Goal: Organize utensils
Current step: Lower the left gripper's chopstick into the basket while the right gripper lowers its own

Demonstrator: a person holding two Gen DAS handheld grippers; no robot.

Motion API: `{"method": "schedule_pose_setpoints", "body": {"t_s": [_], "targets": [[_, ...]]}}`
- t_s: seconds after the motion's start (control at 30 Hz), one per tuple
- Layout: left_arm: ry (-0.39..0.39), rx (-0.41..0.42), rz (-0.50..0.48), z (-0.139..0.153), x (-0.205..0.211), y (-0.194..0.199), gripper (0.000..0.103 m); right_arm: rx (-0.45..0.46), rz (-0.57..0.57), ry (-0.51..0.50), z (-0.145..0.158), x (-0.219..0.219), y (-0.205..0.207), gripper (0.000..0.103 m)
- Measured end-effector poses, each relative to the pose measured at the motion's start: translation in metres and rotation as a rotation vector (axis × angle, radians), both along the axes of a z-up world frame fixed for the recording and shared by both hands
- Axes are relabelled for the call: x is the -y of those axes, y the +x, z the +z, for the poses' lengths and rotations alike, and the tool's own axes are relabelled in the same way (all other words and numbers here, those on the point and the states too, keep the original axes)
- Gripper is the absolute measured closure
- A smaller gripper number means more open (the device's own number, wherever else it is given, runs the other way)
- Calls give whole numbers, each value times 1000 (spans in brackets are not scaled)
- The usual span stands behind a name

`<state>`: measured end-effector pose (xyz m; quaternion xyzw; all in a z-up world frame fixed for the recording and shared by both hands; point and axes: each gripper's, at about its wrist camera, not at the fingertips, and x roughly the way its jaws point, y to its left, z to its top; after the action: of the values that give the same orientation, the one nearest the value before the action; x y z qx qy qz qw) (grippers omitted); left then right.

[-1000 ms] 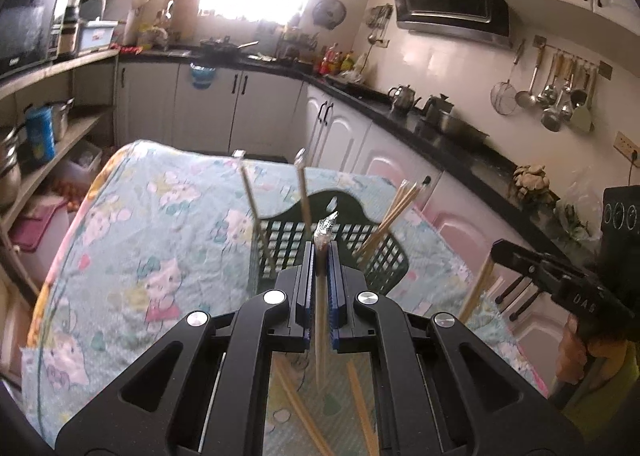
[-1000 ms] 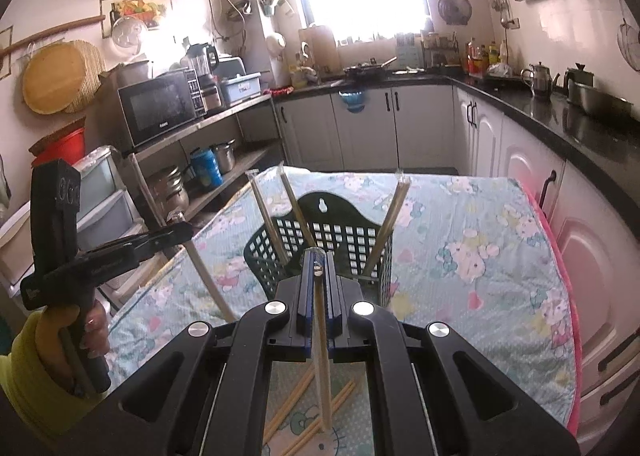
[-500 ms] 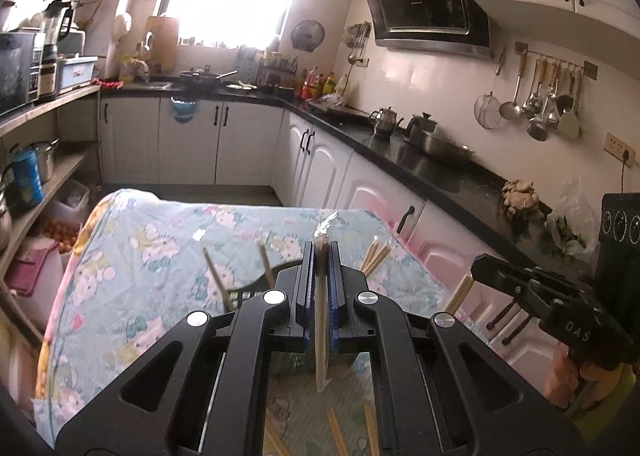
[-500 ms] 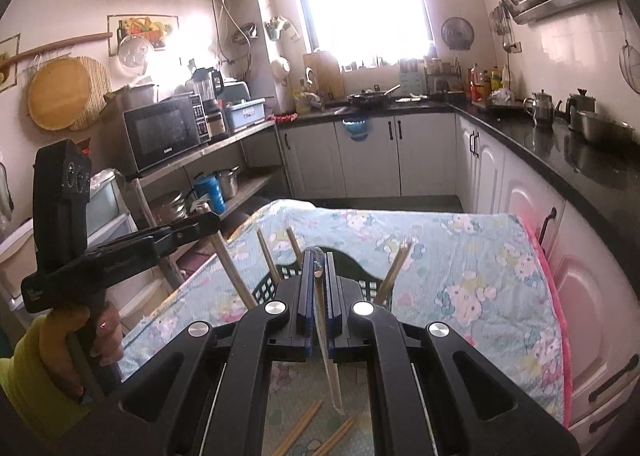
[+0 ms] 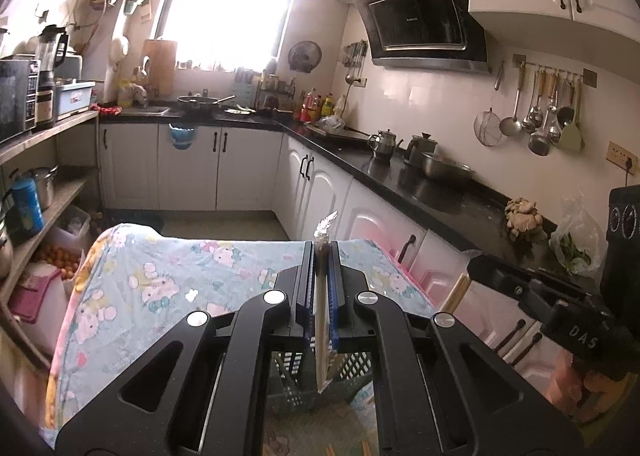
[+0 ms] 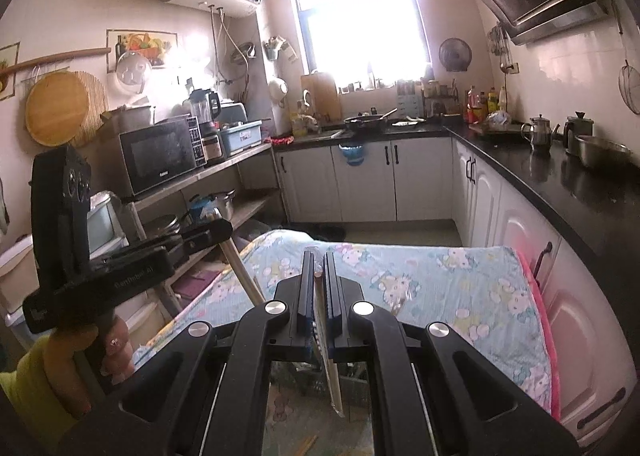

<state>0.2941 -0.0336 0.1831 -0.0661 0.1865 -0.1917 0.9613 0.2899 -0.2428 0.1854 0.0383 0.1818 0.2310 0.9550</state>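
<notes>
Carrying step of the task, judged from how things lie now: one chopstick in each gripper, both lifted clear above the basket.

Left gripper (image 5: pixel 321 256): fingers (image 5: pixel 306 288) pressed together on a pale wooden chopstick (image 5: pixel 321 340) with a torn silver wrapper at its top end; lower tip hanging down over the dark green plastic basket (image 5: pixel 356 370), seen only through the gap under the gripper body. Same gripper visible from the other side too, gripped by a hand (image 6: pixel 100 340) in a yellow sleeve, its chopstick slanting down toward the surface (image 6: pixel 460 288) with the cartoon-printed cloth.

Right gripper (image 6: pixel 319 276): fingers (image 6: pixel 330 296) narrow, closed on a second chopstick (image 6: pixel 331 376), hanging nearly upright, a little tilted, lower end over the basket's mesh rim (image 6: pixel 304 380). More loose chopsticks (image 5: pixel 366 448) lying on the cloth at the very bottom edge of both views, not yet collected.

Next move, as a judgement only: bring each tip down inside the basket opening, keep the stick close to upright, then widen the fingers only when the tip is well below the rim. Basket mostly hidden behind the gripper bodies, so not possible to tell which compartment lies under each tip; careful aiming needed. Risk: a tip catching on the mesh wall, or the two grippers crowding each other over one small opening. Better one after the other.
</notes>
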Motion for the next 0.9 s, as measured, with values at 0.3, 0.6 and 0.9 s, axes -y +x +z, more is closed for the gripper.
{"method": "schedule_pose_setpoints", "body": {"t_s": [0.3, 0.6, 0.9], "targets": [[1, 21, 17, 6, 2, 14, 102, 49, -22, -3, 19, -3, 19, 98], [7, 0, 15, -11, 4, 33, 102, 47, -65, -5, 14, -4, 43, 98], [-3, -52, -4, -45, 7, 43, 101, -3, -85, -18, -14, -2, 61, 98]]}}
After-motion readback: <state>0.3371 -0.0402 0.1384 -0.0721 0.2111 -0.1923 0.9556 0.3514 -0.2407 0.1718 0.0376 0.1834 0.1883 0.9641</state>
